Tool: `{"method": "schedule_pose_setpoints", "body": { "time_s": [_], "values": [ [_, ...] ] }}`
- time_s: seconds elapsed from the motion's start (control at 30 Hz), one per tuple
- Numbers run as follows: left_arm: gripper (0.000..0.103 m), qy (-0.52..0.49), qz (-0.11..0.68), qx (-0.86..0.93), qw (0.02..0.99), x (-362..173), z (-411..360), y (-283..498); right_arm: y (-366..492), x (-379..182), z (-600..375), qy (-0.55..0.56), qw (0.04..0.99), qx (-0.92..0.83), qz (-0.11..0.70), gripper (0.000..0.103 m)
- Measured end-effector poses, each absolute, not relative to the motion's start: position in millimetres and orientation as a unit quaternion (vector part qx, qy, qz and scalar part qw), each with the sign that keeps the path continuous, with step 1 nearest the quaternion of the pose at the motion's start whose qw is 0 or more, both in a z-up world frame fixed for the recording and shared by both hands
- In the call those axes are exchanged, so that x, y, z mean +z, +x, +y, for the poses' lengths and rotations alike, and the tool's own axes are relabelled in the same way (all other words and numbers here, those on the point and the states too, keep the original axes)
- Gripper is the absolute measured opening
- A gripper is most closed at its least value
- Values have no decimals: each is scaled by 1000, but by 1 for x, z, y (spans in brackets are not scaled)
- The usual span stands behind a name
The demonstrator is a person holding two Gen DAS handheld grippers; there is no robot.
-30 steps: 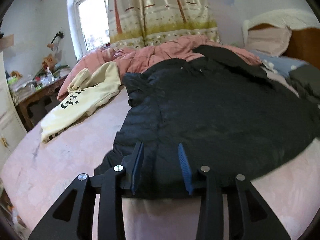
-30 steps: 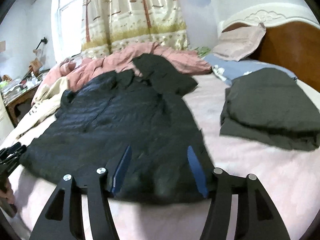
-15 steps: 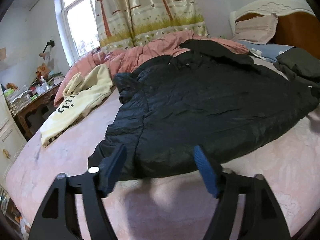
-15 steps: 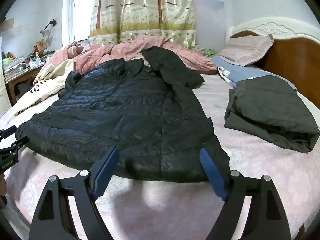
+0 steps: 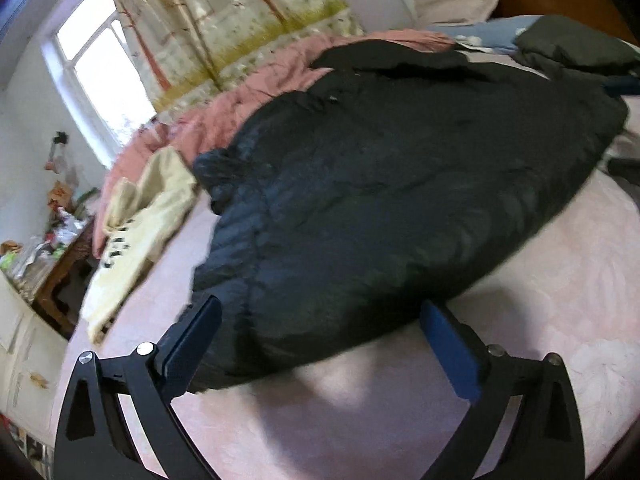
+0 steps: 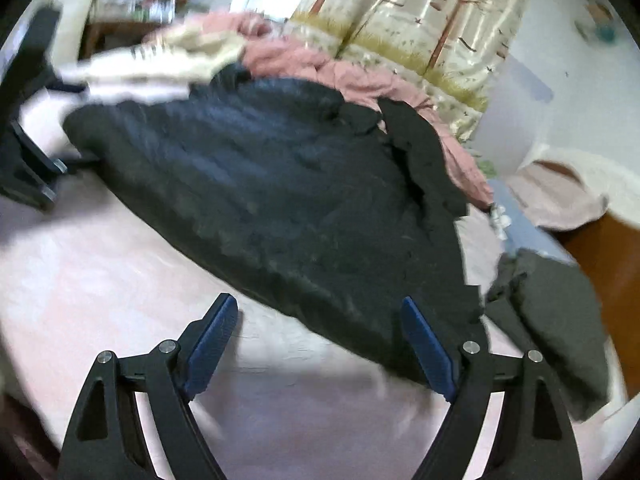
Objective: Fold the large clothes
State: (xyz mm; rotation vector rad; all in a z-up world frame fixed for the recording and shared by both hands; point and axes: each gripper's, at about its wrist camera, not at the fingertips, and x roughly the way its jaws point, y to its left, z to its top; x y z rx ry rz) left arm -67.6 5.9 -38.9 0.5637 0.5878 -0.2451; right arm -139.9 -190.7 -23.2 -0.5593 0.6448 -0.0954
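Suddenly both cameras tilted and the left gripper (image 5: 320, 336) and right gripper (image 6: 320, 332), narrower a second earlier, stood spread wide and empty at the near hem of the black puffer jacket (image 5: 400, 200) lying flat on the bed (image 5: 540, 320), folding seemingly yet to begin.

Layout around the jacket (image 5: 400, 200) on the bed (image 5: 520, 320).
Hoodie (image 5: 136, 224) lies left of the jacket; folded garment (image 6: 560, 320) right; quilt (image 5: 256, 108) behind it; both grippers (image 5: 320, 344) (image 6: 320, 344) in front.
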Motion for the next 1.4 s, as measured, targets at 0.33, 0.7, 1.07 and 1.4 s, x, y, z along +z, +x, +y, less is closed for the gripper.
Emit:
{"method": "schedule_pose_setpoints", "body": {
  "time_s": [0.33, 0.7, 1.07, 1.4],
  "values": [
    [44, 252, 334, -71, 905, -52, 3, -38, -115, -28, -214, -219, 904, -36, 366, 33],
    [14, 193, 374, -84, 903, -29, 36, -130, -211, -10, -208, -163, 910, 31, 380, 8],
    [34, 136, 407, -97, 898, 11, 51, -166, -239, 39, -234, -58, 895, 94, 433, 14],
    [40, 145, 361, -88, 917, 61, 33, -91, -158, 85, -241, -90, 907, 59, 406, 31]
  ]
}}
